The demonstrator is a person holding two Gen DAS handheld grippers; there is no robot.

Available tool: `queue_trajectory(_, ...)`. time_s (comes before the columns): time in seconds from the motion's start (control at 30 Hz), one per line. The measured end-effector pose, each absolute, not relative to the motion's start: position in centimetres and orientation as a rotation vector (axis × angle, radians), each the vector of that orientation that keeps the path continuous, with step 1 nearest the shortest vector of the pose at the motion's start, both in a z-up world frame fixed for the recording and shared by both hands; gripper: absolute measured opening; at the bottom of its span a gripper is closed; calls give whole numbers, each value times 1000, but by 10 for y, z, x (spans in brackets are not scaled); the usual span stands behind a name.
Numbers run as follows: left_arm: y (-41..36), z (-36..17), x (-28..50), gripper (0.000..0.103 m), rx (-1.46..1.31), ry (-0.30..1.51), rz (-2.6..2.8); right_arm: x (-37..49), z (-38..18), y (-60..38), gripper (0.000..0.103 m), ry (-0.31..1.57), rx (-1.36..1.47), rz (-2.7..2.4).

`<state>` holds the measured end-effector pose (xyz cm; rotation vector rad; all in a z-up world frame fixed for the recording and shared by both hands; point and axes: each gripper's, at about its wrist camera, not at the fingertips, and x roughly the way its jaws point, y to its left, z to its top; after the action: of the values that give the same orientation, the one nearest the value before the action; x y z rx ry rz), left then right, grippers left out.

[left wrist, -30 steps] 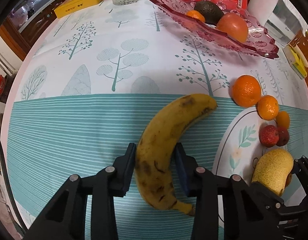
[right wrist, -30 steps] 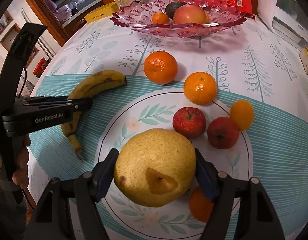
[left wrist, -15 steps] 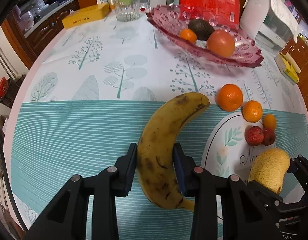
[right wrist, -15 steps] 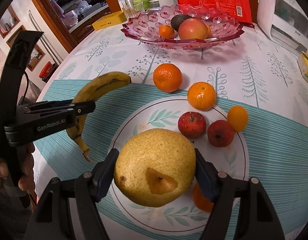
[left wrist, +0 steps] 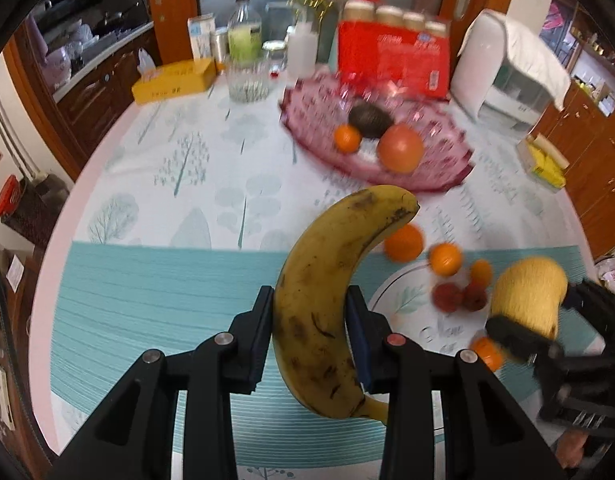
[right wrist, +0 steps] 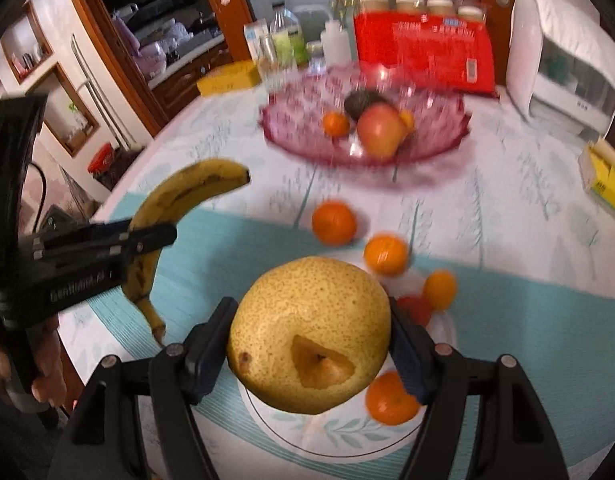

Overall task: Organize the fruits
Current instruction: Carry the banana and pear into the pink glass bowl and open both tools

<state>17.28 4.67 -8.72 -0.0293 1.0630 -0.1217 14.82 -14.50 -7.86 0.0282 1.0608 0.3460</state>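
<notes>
My left gripper [left wrist: 310, 334] is shut on a spotted yellow banana [left wrist: 327, 296] and holds it well above the table. My right gripper [right wrist: 309, 344] is shut on a large yellow pear [right wrist: 309, 336] with a brown gouge, also lifted. The pear [left wrist: 527, 294] shows at the right of the left wrist view, the banana [right wrist: 175, 204] at the left of the right wrist view. A pink glass fruit bowl [left wrist: 427, 168] at the back holds an avocado [left wrist: 369, 120], a small orange and a tomato-like red fruit [left wrist: 399, 148]. Several oranges [right wrist: 333, 222] and small red fruits lie on and near a white plate [right wrist: 347, 436].
At the table's far edge stand a red package [left wrist: 393, 60], a glass [left wrist: 247, 80], bottles, a yellow tissue box [left wrist: 173, 80] and a white appliance [left wrist: 503, 68]. A yellow-and-white box [right wrist: 605, 178] lies at the right edge. The round table has a teal and white cloth [left wrist: 147, 280].
Both grippers have risen from the table, carrying the banana and the pear upward. The table and bowl look farther away and blurred by motion.
</notes>
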Motion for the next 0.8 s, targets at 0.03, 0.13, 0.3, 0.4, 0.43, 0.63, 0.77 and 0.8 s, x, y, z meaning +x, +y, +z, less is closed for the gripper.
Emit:
queue_trajectory(0.03,46,-74,174,34,-26,1047,-132,153,-66,-148,72,1045,35,348)
queue_trajectory(0.13,43,-41,180,34,-3,994,-147,169,-23,-156,72,985,39,352)
queue_trajectory(0.3,44,21,204,34,13,901,-158,200,50,-168,72,885,33,348)
queue_trajectory(0.4,44,53,219,34,31,848,-148,218,90,-172,72,808,23,320)
queue_trajectory(0.43,44,63,224,34,35,833,-144,225,104,-174,72,780,16,304)
queue_trajectory(0.63,41,110,254,34,68,757,-121,266,152,-185,72,702,8,242)
queue_trajectory(0.77,37,125,279,34,92,739,-105,293,166,-189,72,688,20,214)
queue_trajectory(0.8,35,125,285,34,95,741,-102,301,167,-190,72,685,19,209)
